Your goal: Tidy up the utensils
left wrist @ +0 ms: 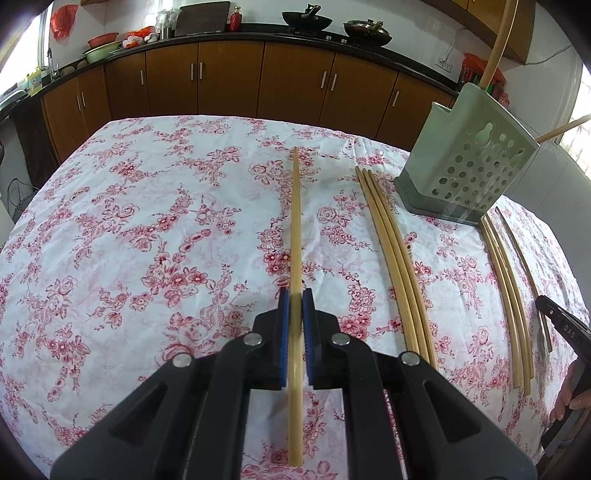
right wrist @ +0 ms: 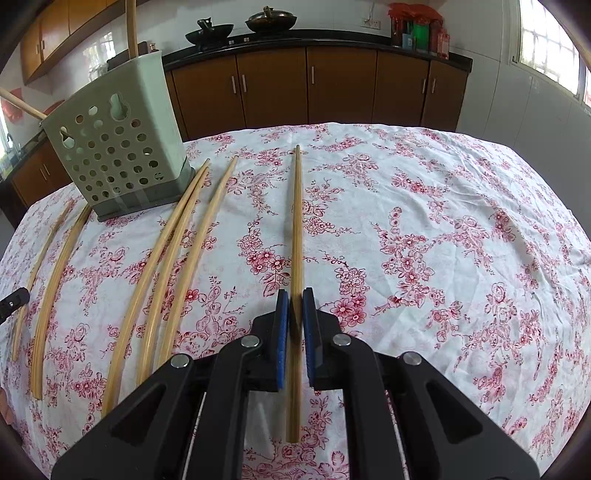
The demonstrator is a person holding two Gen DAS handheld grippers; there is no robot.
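Gripping one chopstick (left wrist: pixel 295 229) each, left gripper (left wrist: pixel 295 314); right gripper (right wrist: pixel 295 314); hand (left wrist: pixel 570 400) only in left view.

Left wrist view: the right gripper (left wrist: pixel 565 332) is cut off by the right edge — only one black finger and part of the holding hand (left wrist: pixel 572 398) show, so its jaw state cannot be read there. The holder (left wrist: pixel 469 162) hides the lower ends of the chopsticks standing in it (left wrist: pixel 496 48), whose tops run out of the top edge. Right wrist view: the left gripper (right wrist: pixel 13 299) shows only a black tip at the left edge. Countertop items (right wrist: pixel 417 29) at far right are too small to identify.
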